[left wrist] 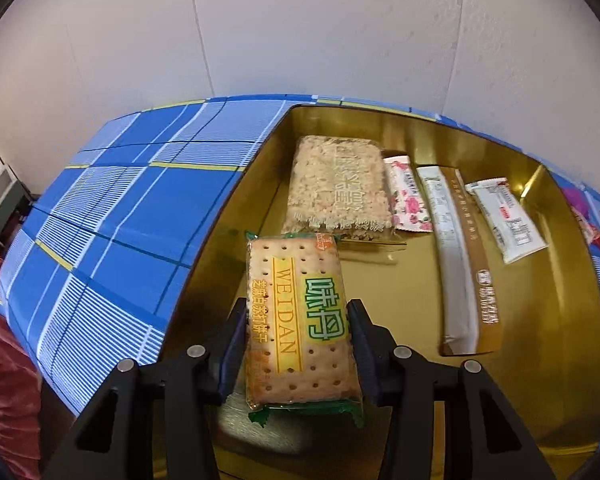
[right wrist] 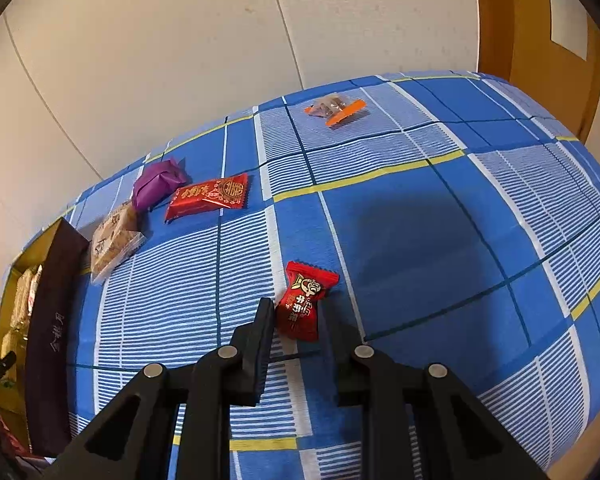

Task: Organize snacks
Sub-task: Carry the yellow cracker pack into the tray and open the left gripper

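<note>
My left gripper [left wrist: 298, 310] is shut on a green-and-yellow cracker pack [left wrist: 296, 264], held by its long sides over the near left of the open golden box [left wrist: 412, 280]. Inside the box lie a clear rice-crisp pack [left wrist: 340, 184], a floral sachet [left wrist: 410, 196], a long white-and-brown stick pack [left wrist: 456, 256] and a white sachet [left wrist: 508, 220]. In the right wrist view my right gripper [right wrist: 298, 314] is shut on a small red candy [right wrist: 300, 304] just over the blue checked cloth [right wrist: 440, 240]; whether the candy touches the cloth I cannot tell.
Loose on the cloth are a red packet [right wrist: 210, 196], a purple wrapped sweet [right wrist: 158, 184], a clear pack of brown snack [right wrist: 114, 240] and an orange-edged pack [right wrist: 336, 110]. The box's dark outer wall [right wrist: 52, 320] stands at the left. A wall rises behind the table.
</note>
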`<state>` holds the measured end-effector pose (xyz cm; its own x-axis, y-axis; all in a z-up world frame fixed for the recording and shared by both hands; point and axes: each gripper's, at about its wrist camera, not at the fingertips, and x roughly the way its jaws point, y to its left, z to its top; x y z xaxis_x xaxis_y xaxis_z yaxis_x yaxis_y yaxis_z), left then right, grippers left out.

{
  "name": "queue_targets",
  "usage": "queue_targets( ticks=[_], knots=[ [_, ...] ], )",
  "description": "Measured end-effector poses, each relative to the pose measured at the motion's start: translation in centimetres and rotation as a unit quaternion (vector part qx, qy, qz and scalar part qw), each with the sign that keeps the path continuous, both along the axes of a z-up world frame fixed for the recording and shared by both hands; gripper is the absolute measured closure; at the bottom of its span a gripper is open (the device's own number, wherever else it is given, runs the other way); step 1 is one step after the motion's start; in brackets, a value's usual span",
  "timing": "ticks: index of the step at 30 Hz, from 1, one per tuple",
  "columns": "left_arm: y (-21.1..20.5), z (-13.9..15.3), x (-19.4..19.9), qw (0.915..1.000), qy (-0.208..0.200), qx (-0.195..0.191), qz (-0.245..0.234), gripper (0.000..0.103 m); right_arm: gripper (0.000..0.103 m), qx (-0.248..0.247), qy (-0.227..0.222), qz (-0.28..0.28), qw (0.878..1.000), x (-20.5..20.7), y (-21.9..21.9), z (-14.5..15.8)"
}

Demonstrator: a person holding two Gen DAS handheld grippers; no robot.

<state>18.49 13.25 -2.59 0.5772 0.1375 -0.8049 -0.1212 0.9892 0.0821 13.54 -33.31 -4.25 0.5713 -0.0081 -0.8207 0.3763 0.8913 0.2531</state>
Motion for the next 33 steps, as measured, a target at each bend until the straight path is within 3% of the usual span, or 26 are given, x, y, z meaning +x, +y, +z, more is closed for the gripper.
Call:
queue_targets(
  ticks=[7,13,25,33],
  knots=[
    [0.3,-0.2,0.3,0.9999,0.007,0.006,0.011,0.052,0.081,0.015,-0.022,0.008,1.0,-0.2,0.6,0.7],
    [0.5,1.1,-0.5,0.9992,-0.027,-0.027,0.012,0.051,0.081,0.028,-0.049,0.022,0.998,-0.2,1.9,1.7],
    [-1.4,1.7,-1.0,0.9985,-0.042,-0.029,-0.021,0.051,0.081,0.073,-0.092,0.068,0.991,1.4,6.6,3.5],
    [-1.9,2.1,-1.2,0.9977,-0.05,-0.036,-0.027,0.041,0.081,0.071,-0.134,0.116,0.982,2.2,11.1,5.3]
  ],
)
